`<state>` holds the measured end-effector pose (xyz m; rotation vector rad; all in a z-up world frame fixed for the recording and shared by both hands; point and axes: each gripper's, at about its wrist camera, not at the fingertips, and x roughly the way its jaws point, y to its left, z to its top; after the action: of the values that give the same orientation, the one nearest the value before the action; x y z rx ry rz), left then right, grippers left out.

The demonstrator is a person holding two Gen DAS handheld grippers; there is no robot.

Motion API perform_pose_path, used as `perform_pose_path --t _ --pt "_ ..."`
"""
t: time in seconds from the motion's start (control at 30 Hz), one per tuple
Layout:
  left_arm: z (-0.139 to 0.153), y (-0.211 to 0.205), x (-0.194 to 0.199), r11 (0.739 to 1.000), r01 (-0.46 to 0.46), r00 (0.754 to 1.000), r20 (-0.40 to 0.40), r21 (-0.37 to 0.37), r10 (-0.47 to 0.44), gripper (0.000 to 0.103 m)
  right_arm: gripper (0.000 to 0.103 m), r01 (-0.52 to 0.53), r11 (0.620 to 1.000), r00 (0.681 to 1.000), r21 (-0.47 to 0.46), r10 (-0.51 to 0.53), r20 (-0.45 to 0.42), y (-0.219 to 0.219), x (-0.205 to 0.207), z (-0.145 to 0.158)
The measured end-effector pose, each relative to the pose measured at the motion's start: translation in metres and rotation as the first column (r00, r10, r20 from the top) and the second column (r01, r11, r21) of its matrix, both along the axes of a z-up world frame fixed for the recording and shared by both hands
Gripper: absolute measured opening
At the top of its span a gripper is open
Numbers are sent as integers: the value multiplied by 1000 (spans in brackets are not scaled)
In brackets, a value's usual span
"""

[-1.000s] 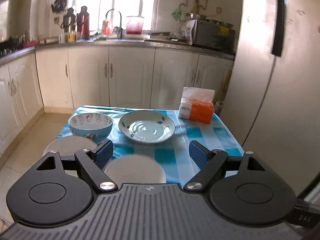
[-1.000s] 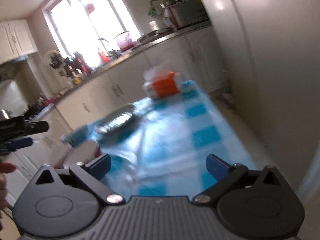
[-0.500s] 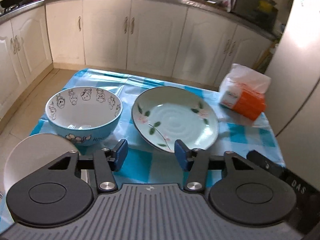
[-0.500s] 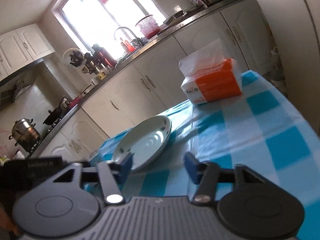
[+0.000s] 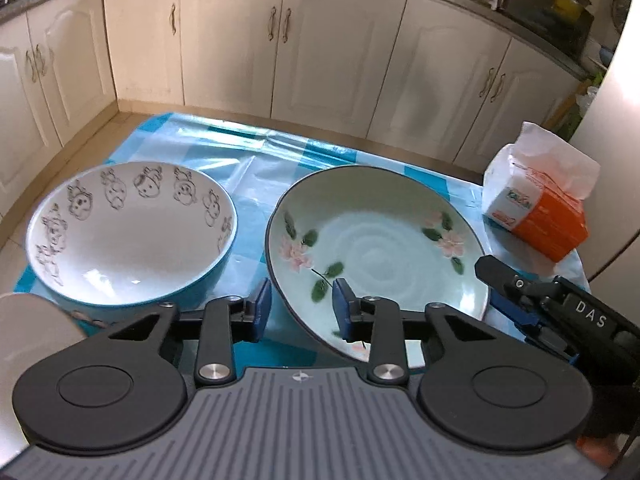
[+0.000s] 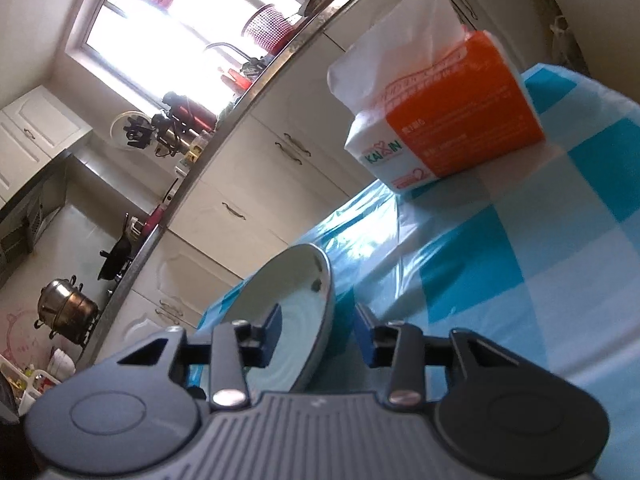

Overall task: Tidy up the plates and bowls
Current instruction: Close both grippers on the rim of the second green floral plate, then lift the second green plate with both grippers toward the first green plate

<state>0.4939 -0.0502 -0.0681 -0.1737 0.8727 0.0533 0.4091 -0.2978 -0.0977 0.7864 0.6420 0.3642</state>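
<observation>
Ceramic, blue outside: cartoon bowl [image 5: 128, 240] sits at the left of the bench [image 5: 248, 152], roughly 10 o'clock from the left tool [image 5: 302, 304]; its near wall is just beside the left pad, not touched.
White disc: a plain plate [image 5: 28, 344] shows at the far left edge, about 8 o'clock from the left tool, mostly cut off by the frame.
Left tool: jaws narrow and closing, one pad outside the rim of the flower plate [image 5: 376, 252], the other over its inside face; the near-left rim runs between them, no pinch visible.
Flower plate position: mid-bench, right of the bowl, its centre at about 1 o'clock from the left tool.
Right tool [image 6: 318, 334]: jaws narrow and closing, straddling the plate's [image 6: 288, 312] opposite rim edge-on; a gap shows on both sides.
Key relation: both tools flank one plate from opposite rims, the rim lying along each tool's gap; the right one [image 5: 516, 300] appears at 4 o'clock of the plate in the left view. Neither is clearly nearer.
Tissue pack [image 6: 440, 108]: far right corner, about 1 o'clock from the right tool, well apart from the plate.
Judgement: a two-handed lift of the flower plate looks next.
</observation>
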Motion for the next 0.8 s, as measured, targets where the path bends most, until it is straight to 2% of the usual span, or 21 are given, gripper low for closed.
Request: perform_pose_path --t 0.1,0.17,0.27,0.47,0.6,0.73,0.8 --pt "0 6 -2 1000 -18 1000 -9 1 18 38 30 -7 1000 1000 22 7 -12 1 8 -4" --pt "-2 6 1 1000 -22 1000 -19 -6 22 38 29 -12 1000 1000 27 12 7 1 10 -2" --pt "-5 6 7 1000 -28 999 -30 -12 27 36 28 -24 1000 1000 12 24 -14 5 16 -3" --pt "-10 2 8 999 -34 999 -25 1 34 30 28 -57 986 998 -154 57 -5 27 18 5" --pt "-12 1 8 1000 -30 999 -17 5 30 29 15 -38 973 999 -228 39 1 30 15 5" --pt "-11 5 4 1000 -22 1000 -10 2 22 28 13 -31 958 999 -285 39 21 36 9 7" --pt "-11 6 2 1000 -11 1000 -8 -11 11 27 12 -25 960 999 -281 31 17 34 7 6"
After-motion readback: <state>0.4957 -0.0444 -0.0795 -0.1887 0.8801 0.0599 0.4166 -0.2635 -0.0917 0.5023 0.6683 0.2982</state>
